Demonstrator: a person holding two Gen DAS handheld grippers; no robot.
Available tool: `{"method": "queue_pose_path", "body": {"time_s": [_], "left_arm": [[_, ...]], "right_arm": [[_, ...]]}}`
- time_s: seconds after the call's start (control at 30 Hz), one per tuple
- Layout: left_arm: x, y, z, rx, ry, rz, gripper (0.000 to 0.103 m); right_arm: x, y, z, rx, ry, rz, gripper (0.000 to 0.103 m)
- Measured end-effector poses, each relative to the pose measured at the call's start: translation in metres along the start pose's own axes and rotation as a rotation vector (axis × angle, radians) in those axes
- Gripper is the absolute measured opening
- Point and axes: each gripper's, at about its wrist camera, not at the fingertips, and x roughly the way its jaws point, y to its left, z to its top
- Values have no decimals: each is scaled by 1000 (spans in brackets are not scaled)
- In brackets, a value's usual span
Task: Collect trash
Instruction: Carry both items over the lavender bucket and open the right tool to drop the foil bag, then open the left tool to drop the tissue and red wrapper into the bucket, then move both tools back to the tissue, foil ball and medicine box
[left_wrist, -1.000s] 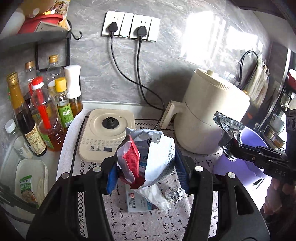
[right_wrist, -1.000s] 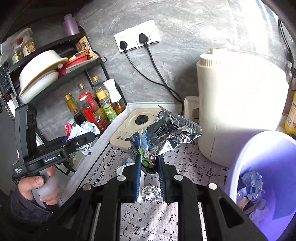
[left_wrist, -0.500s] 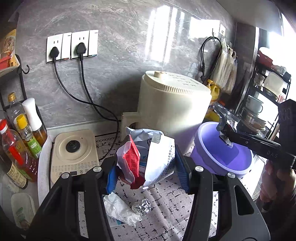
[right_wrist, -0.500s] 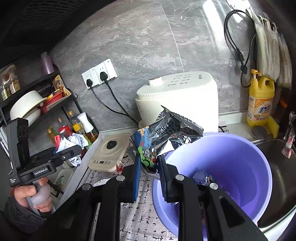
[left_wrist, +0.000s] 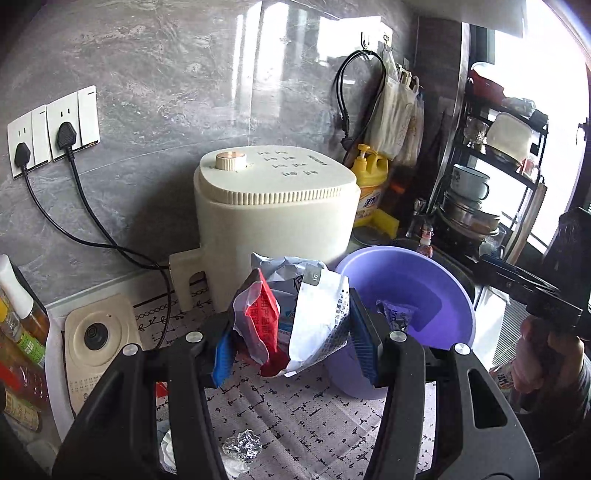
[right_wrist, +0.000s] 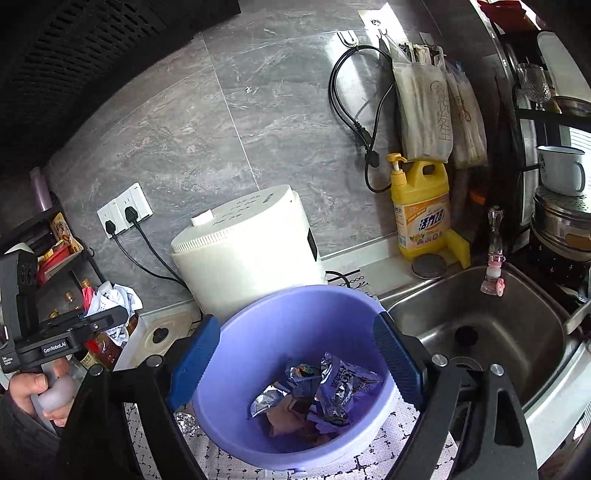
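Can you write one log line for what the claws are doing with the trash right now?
right claw: just opened, empty, over purple bin | silver wrapper: in bin | left claw: holding crumpled wrappers

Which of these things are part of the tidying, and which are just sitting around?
Part of the job: crumpled wrappers in left gripper; purple bin; foil ball.

Just there: air fryer; soap bottle; sink.

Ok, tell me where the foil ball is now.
The foil ball lies on the patterned mat, low in the left wrist view, just left of the purple bin.
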Motion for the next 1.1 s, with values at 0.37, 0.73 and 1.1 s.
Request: {"method": "queue_pose_path", "body": {"time_s": [0.37, 0.73, 1.1], "left_arm": [[34, -53, 19, 87, 18, -156, 57], [19, -45, 20, 79, -28, -143, 97], [-30, 32, -10, -54, -44, 90, 97]], "right_arm": [[-26, -40, -11, 78, -34, -106, 86], [-18, -31, -10, 65, -20, -74, 86], [13, 22, -18, -36, 62, 87, 95]]}}
